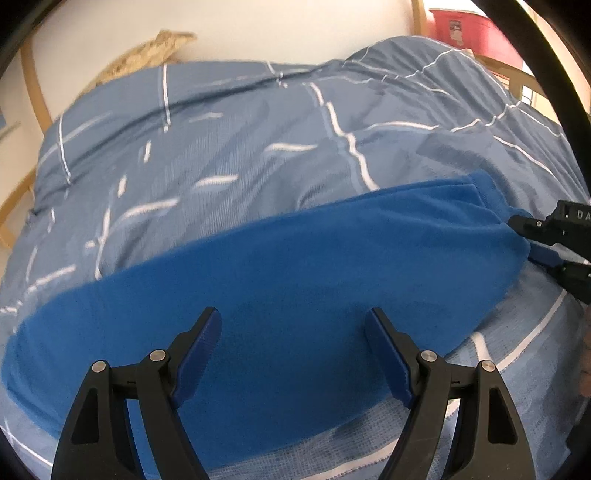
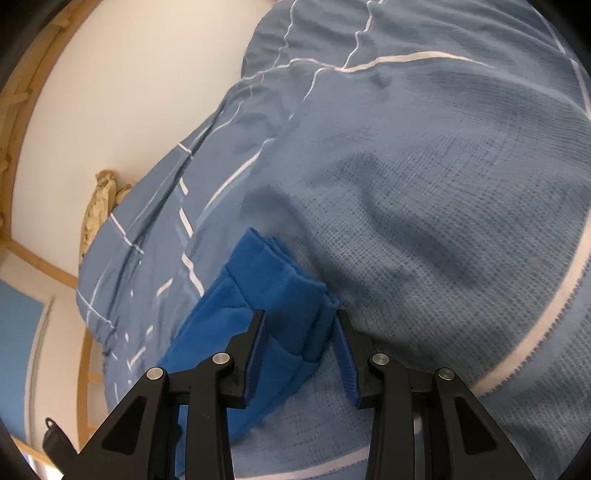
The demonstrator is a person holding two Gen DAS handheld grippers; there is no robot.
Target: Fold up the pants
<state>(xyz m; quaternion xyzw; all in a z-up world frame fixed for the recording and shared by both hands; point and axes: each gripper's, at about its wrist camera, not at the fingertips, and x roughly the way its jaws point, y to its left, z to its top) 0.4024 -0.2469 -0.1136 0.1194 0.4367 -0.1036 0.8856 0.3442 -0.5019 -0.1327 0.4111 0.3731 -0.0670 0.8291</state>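
Note:
The blue fleece pants [image 1: 280, 273] lie folded lengthwise in a long band across the bed. My left gripper [image 1: 293, 325] is open just above the middle of the band, with nothing between its pads. My right gripper [image 2: 300, 325] is open at the cuffed end of the pants [image 2: 273, 288], its jaws standing either side of the layered cuff without closing on it. The right gripper also shows at the right edge of the left wrist view [image 1: 554, 243], at that same end of the pants.
The pants rest on a grey-blue duvet [image 1: 229, 147] with white lines, rumpled into folds. A white wall and a wooden bed frame [image 1: 33, 85] lie behind. A red bin [image 1: 469, 29] stands at the far right. A tan woven object [image 2: 99, 206] leans by the wall.

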